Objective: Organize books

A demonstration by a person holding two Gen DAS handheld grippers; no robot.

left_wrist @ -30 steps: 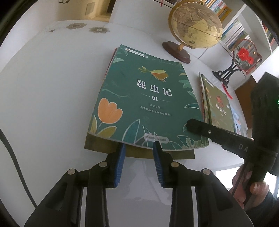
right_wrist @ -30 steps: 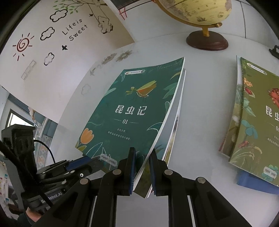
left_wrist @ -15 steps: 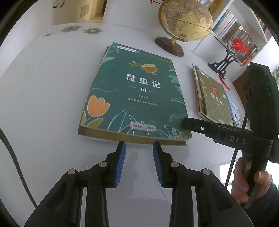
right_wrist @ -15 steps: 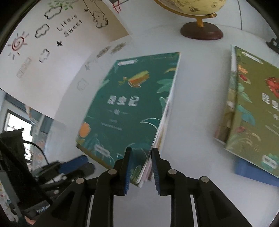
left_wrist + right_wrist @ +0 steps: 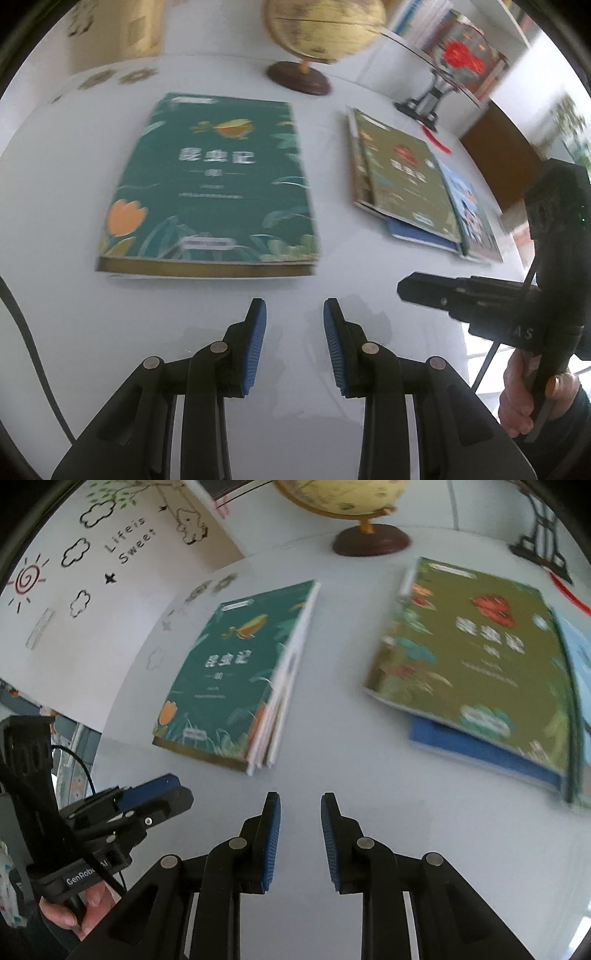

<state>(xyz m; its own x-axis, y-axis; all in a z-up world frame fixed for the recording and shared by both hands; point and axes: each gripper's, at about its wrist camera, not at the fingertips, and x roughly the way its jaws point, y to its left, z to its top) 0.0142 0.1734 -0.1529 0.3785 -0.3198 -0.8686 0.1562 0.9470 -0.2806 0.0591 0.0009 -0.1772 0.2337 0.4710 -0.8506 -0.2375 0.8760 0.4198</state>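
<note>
Partly blurred, olive book [image 5: 476, 653] hides blue book [image 5: 480, 751]; titles unreadable

right gripper [image 5: 300, 834] off green book [image 5: 229, 675], both grippers withdrawn

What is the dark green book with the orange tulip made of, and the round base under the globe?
The dark green book with the orange tulip looks like a paperback: thin card cover with a smooth, faintly glossy print, and white paper page edges fanning at its side in the right wrist view. The round dark brown globe base looks like polished wood, though coloured plastic is possible.
</note>
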